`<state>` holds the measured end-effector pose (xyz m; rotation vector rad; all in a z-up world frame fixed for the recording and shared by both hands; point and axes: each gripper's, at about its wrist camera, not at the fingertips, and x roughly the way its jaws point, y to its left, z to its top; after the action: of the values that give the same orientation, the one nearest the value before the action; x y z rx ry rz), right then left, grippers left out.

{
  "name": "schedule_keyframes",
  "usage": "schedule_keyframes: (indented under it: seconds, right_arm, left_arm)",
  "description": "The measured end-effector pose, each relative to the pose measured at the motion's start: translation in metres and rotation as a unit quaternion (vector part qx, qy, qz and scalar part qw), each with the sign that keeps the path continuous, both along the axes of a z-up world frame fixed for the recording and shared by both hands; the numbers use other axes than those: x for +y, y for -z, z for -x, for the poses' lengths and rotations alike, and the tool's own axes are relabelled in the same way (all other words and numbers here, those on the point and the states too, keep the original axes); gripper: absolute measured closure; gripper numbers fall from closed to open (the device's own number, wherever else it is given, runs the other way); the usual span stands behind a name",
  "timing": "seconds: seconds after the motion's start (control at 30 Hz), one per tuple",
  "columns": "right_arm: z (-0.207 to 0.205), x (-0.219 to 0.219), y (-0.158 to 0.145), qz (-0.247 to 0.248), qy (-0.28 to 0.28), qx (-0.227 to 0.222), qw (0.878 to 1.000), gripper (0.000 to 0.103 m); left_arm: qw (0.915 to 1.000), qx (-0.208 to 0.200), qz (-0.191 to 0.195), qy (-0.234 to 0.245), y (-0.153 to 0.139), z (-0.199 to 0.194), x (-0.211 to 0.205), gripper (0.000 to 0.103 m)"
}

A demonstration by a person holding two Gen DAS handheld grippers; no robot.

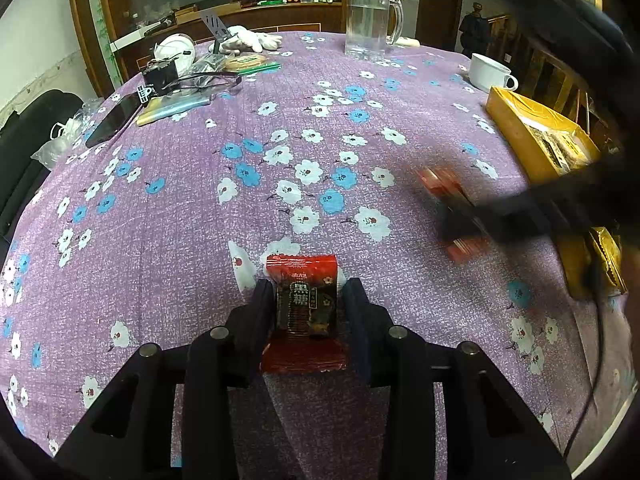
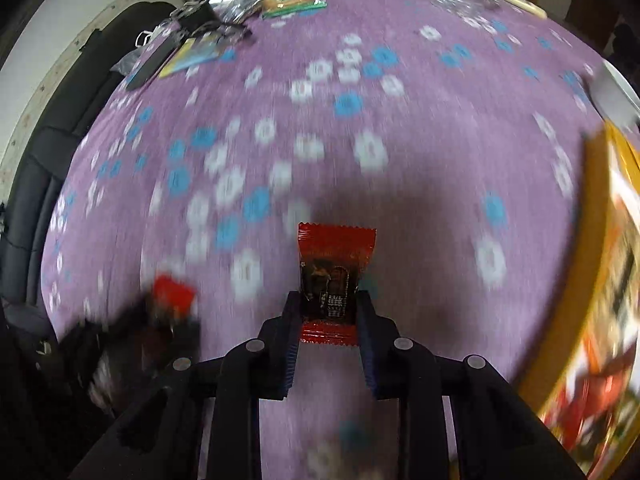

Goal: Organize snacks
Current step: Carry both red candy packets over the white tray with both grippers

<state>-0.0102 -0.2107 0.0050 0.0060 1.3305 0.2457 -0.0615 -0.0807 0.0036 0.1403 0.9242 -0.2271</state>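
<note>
A bench covered with a purple cloth printed with white and blue flowers [image 1: 420, 92] carries the work, and two small red-and-black foil-wrapped sweets are in play. The left gripper [image 1: 306, 308] is seen with its jaws set narrow around one red-and-black wrapped sweet [image 1: 303, 304], which lies between them near the near edge of the bench; the left finger appears to touch the wrapper while a thin gap shows at the right, so a firm hold cannot be confirmed. The right gripper [image 2: 329, 304] is seen with its jaws closed tight on a second red-and-black wrapped sweet [image 2: 333, 276], which is carried clear of the cloth, with its shadow cast below. A yellow cardboard box [image 1: 516, 120], already holding dark snack packets, stands along the right edge of the bench, just beside the right gripper's path. Blur in the right wrist view suggests that this hand is in motion. The step in hand is judged to be the transfer of the second sweet to the box, while the first waits to be gripped. The next move calls for the carried sweet to be brought over the box's open top and released there, and for the left jaws to be closed fully before lifting.
</note>
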Motion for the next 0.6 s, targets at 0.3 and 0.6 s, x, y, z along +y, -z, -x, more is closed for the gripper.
schedule_keyframes:
  seconds: [0.3, 0.6]
  right_arm:
    - [0.075, -0.013, -0.003, -0.011, 0.016, 0.0, 1.0, 0.076]
    - [0.089, -0.022, -0.002, -0.018, 0.04, 0.008, 0.999, 0.076]
  left_arm:
    - [1.0, -0.002, -0.009, 0.0, 0.0, 0.0, -0.002, 0.067]
    - [0.9999, -0.002, -0.012, 0.001, 0.0, 0.0, -0.002, 0.066]
